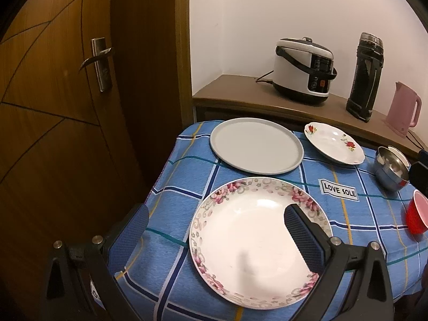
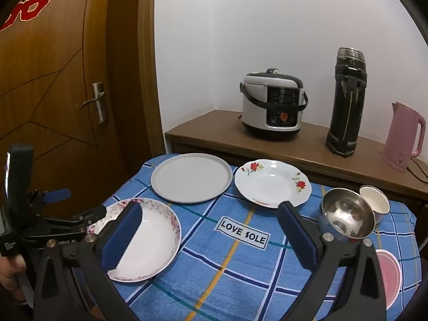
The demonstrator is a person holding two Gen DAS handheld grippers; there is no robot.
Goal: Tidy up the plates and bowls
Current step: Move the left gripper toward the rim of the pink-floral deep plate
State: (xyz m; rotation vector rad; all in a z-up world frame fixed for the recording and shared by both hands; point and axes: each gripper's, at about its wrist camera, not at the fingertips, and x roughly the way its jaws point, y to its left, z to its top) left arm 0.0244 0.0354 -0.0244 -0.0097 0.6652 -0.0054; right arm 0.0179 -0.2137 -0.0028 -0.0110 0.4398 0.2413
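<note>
Both grippers hang with jaws spread wide, holding nothing. The left gripper [image 1: 214, 219] hovers over the pink-flowered plate [image 1: 248, 246], its right finger above the plate's bowl. Between the right gripper's [image 2: 208, 219] fingers lies bare blue checked tablecloth [image 2: 227, 267]; the steel bowl [image 2: 345, 219] sits just right of it, the red-rose plate [image 2: 272, 184] and grey plate [image 2: 191, 178] beyond.

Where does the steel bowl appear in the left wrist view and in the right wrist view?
Left wrist view: steel bowl at the right edge, behind the red bowl.
Right wrist view: right of centre, before a small white bowl.
Shared landmark: the LOVE SOLE label.
</note>
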